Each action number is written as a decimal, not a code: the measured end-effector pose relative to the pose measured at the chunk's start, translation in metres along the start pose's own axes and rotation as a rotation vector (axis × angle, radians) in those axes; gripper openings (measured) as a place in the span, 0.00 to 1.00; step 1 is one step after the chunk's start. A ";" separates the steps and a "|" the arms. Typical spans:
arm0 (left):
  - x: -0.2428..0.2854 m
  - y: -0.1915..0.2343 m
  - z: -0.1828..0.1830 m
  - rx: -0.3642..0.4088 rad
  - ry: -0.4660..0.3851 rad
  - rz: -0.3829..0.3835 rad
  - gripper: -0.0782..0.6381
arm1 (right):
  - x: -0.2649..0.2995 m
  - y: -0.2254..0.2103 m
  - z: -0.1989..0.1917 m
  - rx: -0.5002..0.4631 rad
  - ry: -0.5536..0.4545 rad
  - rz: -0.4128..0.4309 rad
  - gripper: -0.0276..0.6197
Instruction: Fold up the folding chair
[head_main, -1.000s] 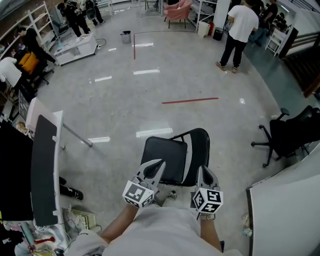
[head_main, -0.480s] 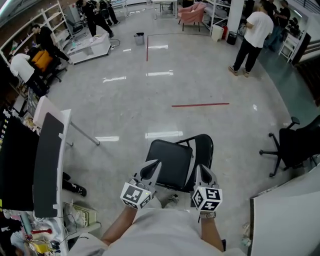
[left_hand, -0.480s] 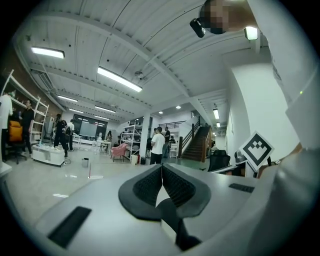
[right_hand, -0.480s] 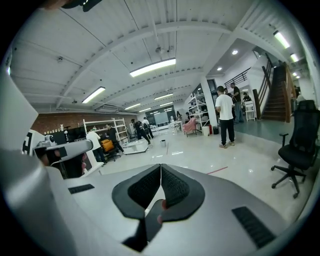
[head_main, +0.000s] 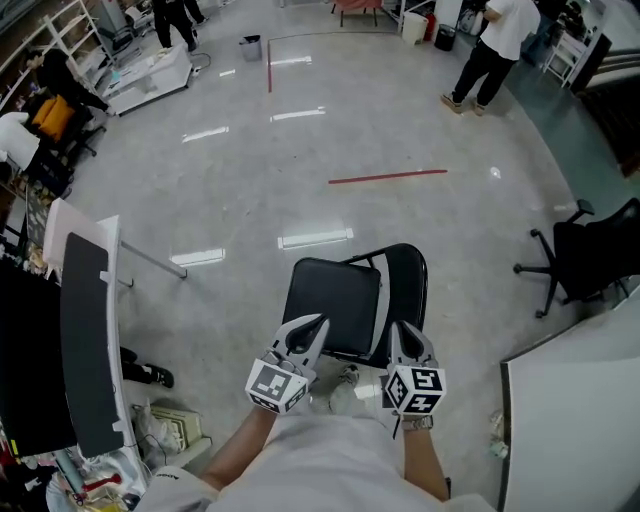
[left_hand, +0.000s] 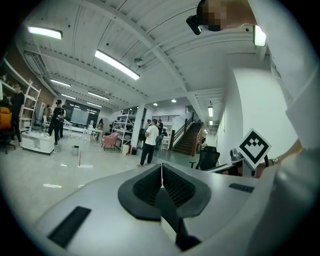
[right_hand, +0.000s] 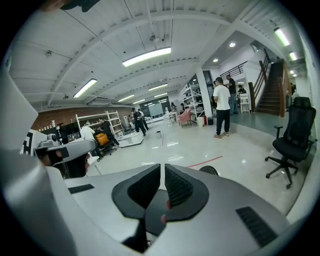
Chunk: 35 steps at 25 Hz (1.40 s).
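Observation:
A black folding chair (head_main: 350, 300) stands unfolded on the grey floor right in front of me, its seat flat and its rounded back at the right. My left gripper (head_main: 318, 323) is shut and empty, its tip over the seat's near edge. My right gripper (head_main: 398, 330) is also shut and empty, over the near end of the chair back. In the left gripper view the left gripper (left_hand: 161, 167) shows its jaws pressed together, pointing out across the hall. In the right gripper view the right gripper (right_hand: 163, 172) has its jaws closed, and the top of the chair back (right_hand: 208, 170) shows just beyond them.
A white table (head_main: 575, 400) stands at the right, with a black office chair (head_main: 590, 255) beyond it. A cluttered desk with a dark monitor (head_main: 85, 340) runs along the left. People stand at the far end of the hall (head_main: 485, 50). Red tape (head_main: 388, 177) marks the floor.
Both grippers have sunk a little toward the chair and stay shut. My head view has shifted slightly; the chair has not moved.

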<state>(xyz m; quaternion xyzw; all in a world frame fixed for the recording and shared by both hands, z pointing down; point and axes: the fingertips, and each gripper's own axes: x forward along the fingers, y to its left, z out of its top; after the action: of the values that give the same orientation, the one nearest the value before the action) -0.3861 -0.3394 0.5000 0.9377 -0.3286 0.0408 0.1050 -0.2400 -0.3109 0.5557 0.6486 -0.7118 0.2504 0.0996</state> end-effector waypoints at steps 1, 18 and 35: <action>0.002 0.003 -0.004 -0.003 0.011 -0.012 0.13 | 0.003 0.002 -0.006 0.005 0.015 -0.010 0.05; 0.073 0.010 -0.084 -0.039 0.191 -0.177 0.13 | 0.051 -0.074 -0.101 0.125 0.226 -0.156 0.36; 0.098 -0.053 -0.077 -0.070 0.172 -0.158 0.16 | 0.044 -0.136 -0.136 0.161 0.344 -0.174 0.40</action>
<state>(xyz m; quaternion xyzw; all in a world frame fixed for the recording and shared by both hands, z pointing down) -0.2773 -0.3416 0.5804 0.9494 -0.2449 0.1011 0.1685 -0.1389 -0.2878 0.7236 0.6611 -0.6035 0.4039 0.1888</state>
